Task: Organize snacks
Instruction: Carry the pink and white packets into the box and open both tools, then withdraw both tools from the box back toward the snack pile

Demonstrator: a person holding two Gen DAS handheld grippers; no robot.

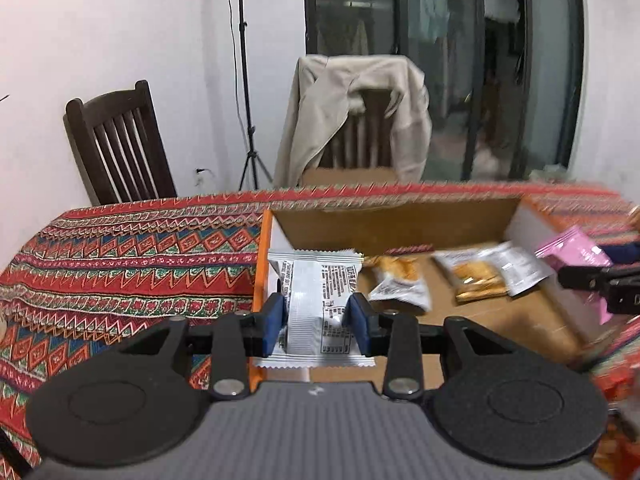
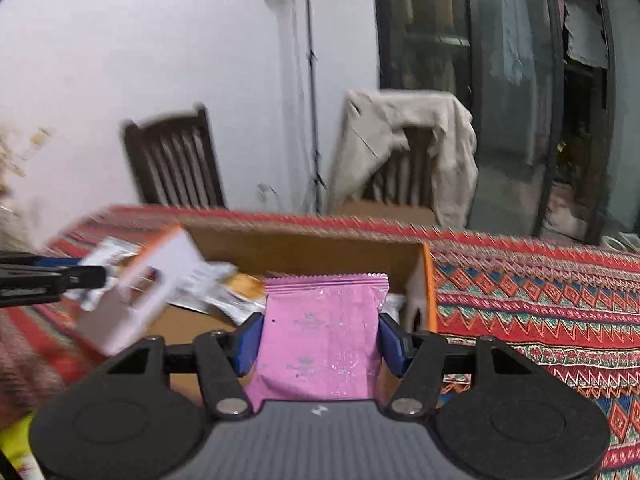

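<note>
My left gripper (image 1: 318,320) is shut on a silver snack packet (image 1: 316,300) and holds it over the left end of an open cardboard box (image 1: 400,228). My right gripper (image 2: 320,340) is shut on a pink snack packet (image 2: 324,332) and holds it over the box's right end (image 2: 424,280). The pink packet (image 1: 568,248) and the right gripper's fingers (image 1: 596,280) also show at the right edge of the left wrist view. Two packets with orange snacks (image 1: 400,280) (image 1: 484,276) lie on the box floor. The left gripper's fingers (image 2: 48,276) show at the left of the right wrist view.
The box stands on a table with a red patterned cloth (image 1: 120,264). Two dark wooden chairs (image 1: 120,144) stand behind the table, one draped with a beige jacket (image 1: 352,112). A light stand (image 1: 248,120) is by the wall. A white flap of the box (image 2: 140,292) tilts up at the left.
</note>
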